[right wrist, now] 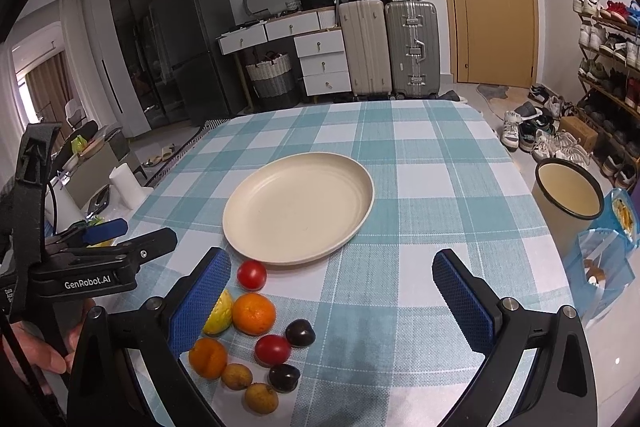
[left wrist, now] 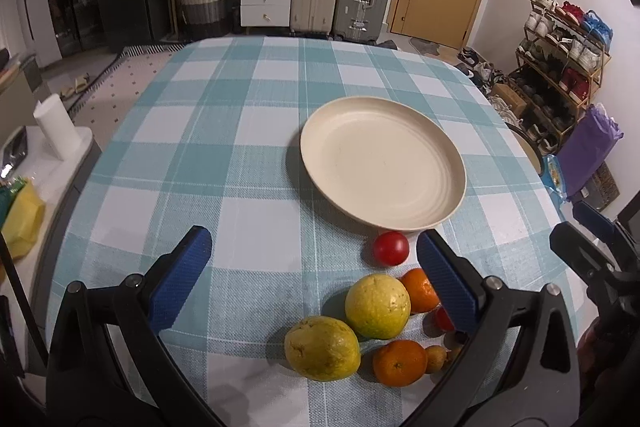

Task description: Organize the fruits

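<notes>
A bare cream plate (left wrist: 452, 205) (right wrist: 360, 223) sits mid-table on the checked cloth. Just in front of it lies a cluster of fruit: two yellow guavas (left wrist: 378, 305) (left wrist: 322, 348), two oranges (right wrist: 253, 313) (right wrist: 207, 357), two red tomatoes (right wrist: 251, 275) (right wrist: 272, 349), two dark plums (right wrist: 300, 333) (right wrist: 284, 377) and two small brown longans (right wrist: 237, 376) (right wrist: 261, 397). My left gripper (left wrist: 312, 275) hangs open above the fruit, holding nothing. My right gripper (right wrist: 332, 301) is open too, over the tomatoes and plums, its left finger (right wrist: 200, 303) hiding part of a guava (right wrist: 219, 313).
The other gripper's body (right wrist: 80, 267), held by a hand (right wrist: 44, 355), is close on the left in the right wrist view. A cream pot (right wrist: 568, 203) and a blue bag (right wrist: 604, 267) stand off the table's right edge. Suitcases, drawers and a shoe rack line the room behind.
</notes>
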`<action>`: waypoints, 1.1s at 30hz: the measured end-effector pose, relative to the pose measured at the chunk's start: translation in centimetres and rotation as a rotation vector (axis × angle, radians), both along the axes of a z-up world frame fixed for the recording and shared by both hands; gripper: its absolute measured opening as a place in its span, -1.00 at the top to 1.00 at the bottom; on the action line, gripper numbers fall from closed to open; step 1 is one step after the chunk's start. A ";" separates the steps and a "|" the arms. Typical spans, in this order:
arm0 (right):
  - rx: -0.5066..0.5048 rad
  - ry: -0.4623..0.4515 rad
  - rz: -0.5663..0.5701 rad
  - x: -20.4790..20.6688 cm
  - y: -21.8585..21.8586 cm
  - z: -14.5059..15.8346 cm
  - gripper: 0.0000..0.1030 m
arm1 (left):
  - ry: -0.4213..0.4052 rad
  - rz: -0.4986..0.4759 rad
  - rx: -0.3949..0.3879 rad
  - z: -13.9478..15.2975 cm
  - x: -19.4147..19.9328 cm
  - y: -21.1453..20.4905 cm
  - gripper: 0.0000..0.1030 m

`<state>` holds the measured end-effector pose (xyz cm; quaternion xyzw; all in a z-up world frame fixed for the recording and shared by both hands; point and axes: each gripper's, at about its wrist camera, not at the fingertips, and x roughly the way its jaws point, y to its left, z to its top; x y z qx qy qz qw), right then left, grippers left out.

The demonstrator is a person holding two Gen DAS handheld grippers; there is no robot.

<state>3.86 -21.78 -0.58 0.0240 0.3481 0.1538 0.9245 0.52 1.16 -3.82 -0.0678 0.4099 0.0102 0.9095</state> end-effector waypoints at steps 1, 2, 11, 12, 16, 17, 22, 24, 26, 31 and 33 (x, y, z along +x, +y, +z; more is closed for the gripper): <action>0.004 0.004 0.001 0.0 0.0 -0.1 -1.00 | 0.006 -0.004 -0.007 -0.3 0.1 0.1 -0.99; 0.006 0.006 0.002 0.0 -0.1 -0.2 -1.00 | 0.013 -0.010 -0.016 -0.5 0.2 0.3 -0.99; -0.006 0.026 0.021 0.3 0.5 -1.1 -1.00 | 0.033 -0.062 -0.073 -2.5 -0.3 1.7 -0.94; -0.010 0.028 0.020 0.3 0.6 -1.2 -1.00 | 0.035 -0.068 -0.076 -2.7 -0.4 1.9 -0.93; -0.008 0.039 0.021 0.5 0.8 -1.7 -1.00 | 0.046 -0.100 -0.098 -3.6 -1.0 2.7 -0.89; -0.007 0.042 0.022 0.5 0.9 -1.7 -1.00 | 0.053 -0.107 -0.105 -3.9 -1.1 2.9 -0.85; -0.020 0.047 0.028 0.6 1.3 -2.0 -1.00 | 0.090 -0.143 -0.147 -5.1 -1.8 3.1 -0.75; -0.019 0.048 0.029 0.6 1.4 -2.0 -1.00 | 0.100 -0.159 -0.161 -5.4 -2.1 3.1 -0.73; -0.020 0.048 0.029 0.6 1.5 -2.0 -1.00 | 0.107 -0.174 -0.174 -5.8 -2.2 3.1 -0.71; -0.022 0.053 0.030 0.7 1.6 -2.1 -1.00 | 0.130 -0.195 -0.219 -6.8 -2.5 3.1 -0.57; -0.024 0.054 0.030 0.8 1.7 -2.2 -1.00 | 0.142 -0.198 -0.238 -7.3 -2.6 3.1 -0.53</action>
